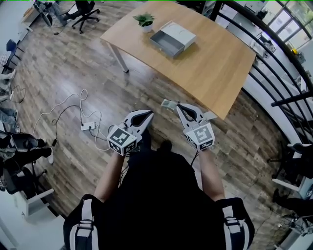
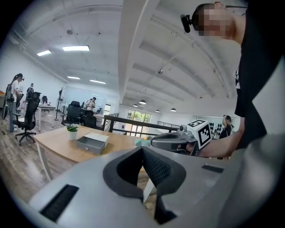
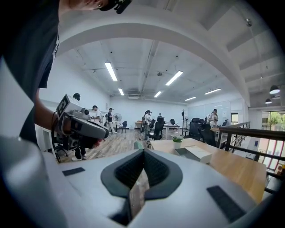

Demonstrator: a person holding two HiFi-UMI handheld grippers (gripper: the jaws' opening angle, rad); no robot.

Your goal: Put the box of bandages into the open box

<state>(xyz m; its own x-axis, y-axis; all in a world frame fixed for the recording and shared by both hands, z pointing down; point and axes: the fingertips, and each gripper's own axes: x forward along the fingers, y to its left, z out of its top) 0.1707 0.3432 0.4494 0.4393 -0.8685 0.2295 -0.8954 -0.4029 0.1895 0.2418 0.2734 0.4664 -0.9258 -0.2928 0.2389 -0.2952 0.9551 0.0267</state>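
Observation:
The open box (image 1: 168, 43) is a shallow grey tray with a white lid, lying on the far part of the wooden table (image 1: 215, 63); it also shows in the left gripper view (image 2: 90, 143) and the right gripper view (image 3: 196, 154). My right gripper (image 1: 178, 106) is held at waist height short of the table's near corner, shut on the small box of bandages (image 1: 167, 103). That box shows edge-on between the jaws (image 3: 138, 196) and as a teal tip (image 2: 141, 142). My left gripper (image 1: 148, 114) is beside it, shut with nothing in it (image 2: 142, 149).
A small potted plant (image 1: 145, 20) stands on the table beside the open box. A power strip with white cables (image 1: 88, 126) lies on the wooden floor to the left. A black railing (image 1: 276, 83) runs along the right. An office chair (image 1: 85, 12) stands at the back left.

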